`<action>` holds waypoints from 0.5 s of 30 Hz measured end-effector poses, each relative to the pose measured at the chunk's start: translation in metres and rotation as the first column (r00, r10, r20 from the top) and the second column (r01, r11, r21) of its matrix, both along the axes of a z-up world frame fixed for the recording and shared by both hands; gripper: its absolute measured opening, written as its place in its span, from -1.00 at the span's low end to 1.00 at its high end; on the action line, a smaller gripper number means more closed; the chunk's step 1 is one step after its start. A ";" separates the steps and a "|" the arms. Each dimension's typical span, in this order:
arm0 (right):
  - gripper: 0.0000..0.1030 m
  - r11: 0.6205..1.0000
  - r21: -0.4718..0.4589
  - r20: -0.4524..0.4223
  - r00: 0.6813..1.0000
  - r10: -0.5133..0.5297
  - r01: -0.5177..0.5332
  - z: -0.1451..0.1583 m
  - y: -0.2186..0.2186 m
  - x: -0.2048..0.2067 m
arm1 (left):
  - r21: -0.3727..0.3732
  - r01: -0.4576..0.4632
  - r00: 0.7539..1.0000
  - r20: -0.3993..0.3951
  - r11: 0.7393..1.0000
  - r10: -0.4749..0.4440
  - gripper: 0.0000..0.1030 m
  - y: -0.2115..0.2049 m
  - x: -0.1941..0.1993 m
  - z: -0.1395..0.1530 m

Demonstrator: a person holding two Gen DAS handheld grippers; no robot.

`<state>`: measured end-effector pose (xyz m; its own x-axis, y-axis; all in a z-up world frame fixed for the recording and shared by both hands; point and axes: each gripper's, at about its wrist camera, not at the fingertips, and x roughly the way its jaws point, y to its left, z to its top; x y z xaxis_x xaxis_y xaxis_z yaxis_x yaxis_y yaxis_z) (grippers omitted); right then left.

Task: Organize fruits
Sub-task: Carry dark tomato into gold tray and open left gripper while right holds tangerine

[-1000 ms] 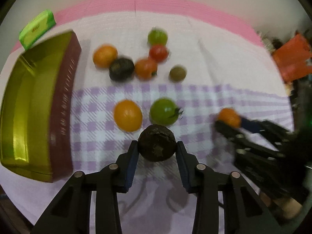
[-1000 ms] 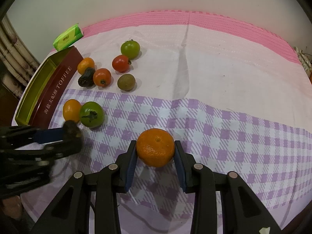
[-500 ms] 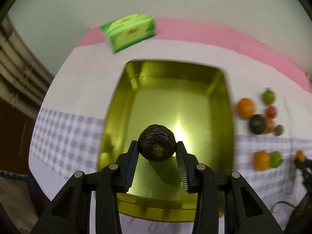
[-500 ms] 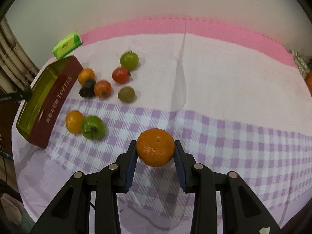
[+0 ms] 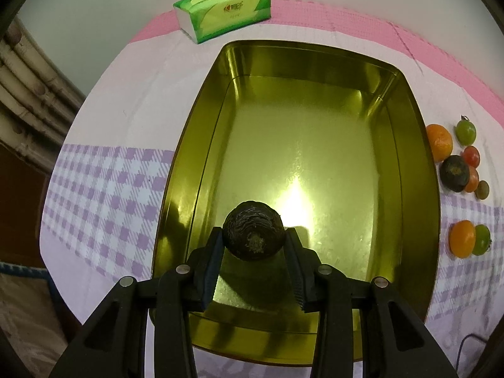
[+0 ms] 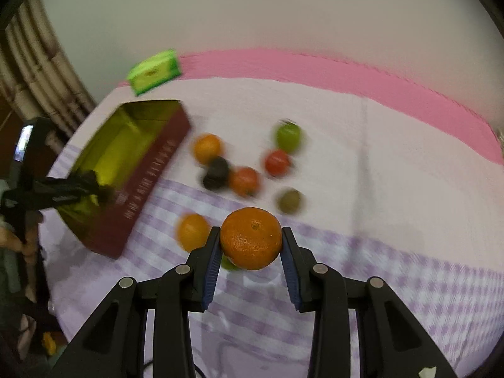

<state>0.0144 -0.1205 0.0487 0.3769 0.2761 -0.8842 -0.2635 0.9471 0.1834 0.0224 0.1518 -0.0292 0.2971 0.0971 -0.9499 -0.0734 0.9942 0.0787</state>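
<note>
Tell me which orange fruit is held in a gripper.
The orange clamped in the right gripper; the other two oranges lie on the cloth.

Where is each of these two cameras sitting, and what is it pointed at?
Left wrist: on the left gripper, looking steeply down into the gold tin; its fingers clamp a dark fruit.
Right wrist: on the right gripper, above the checked cloth; its fingers clamp an orange.
Shared: tin, green tissue pack, loose fruit.

Loose fruits blurred, right wrist view.
</note>
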 end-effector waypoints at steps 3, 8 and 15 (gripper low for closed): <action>-0.34 0.998 0.020 0.021 0.998 0.061 -0.061 0.008 0.030 0.007 | -0.014 0.007 1.000 0.006 1.000 -0.007 -0.20 -0.002 0.000 0.000; -0.34 0.987 0.043 0.052 0.987 0.152 -0.154 0.014 0.080 0.021 | -0.028 0.022 0.998 0.059 0.999 -0.020 0.34 -0.005 -0.007 0.011; -0.34 0.968 0.036 0.025 0.968 0.249 -0.250 0.000 0.130 0.042 | -0.099 -0.041 0.978 0.201 0.994 0.060 0.36 0.024 -0.034 0.055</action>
<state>0.0564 0.0091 0.0488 0.3091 0.3974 -0.8640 -0.4947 0.8431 0.2108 -0.0112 0.1755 0.0259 0.4819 0.0303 -0.8757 -0.1282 0.9911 -0.0362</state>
